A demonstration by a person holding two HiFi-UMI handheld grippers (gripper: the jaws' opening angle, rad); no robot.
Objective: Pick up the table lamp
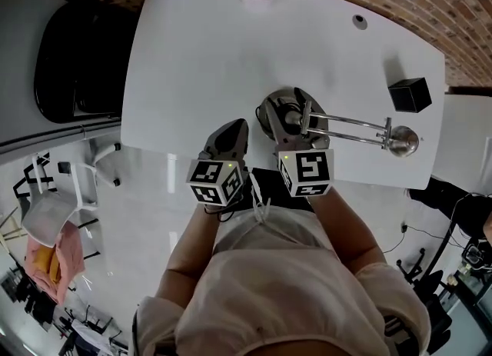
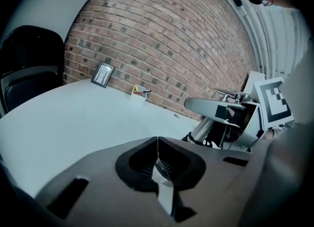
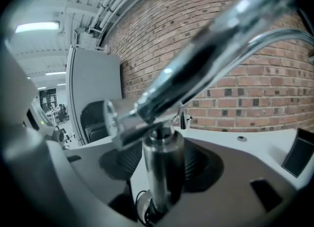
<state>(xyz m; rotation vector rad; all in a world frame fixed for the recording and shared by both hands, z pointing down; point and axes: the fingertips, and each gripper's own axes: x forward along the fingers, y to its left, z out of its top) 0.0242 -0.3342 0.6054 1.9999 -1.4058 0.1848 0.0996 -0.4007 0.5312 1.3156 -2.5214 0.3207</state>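
I hold my right gripper (image 1: 290,116) with its jaws spread wide either side of the upright stem (image 3: 162,172) of the chrome twin-armed table lamp (image 1: 350,124), which stands near the front edge of the white table (image 1: 215,54), so I can clamp it there, while my left gripper (image 1: 231,135) hangs alongside, clenched on nothing.

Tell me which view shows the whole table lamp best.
Head view: table lamp nearly whole, base to head. Right gripper view: only its post, close, blurred. Left gripper view: a partial glimpse at right.
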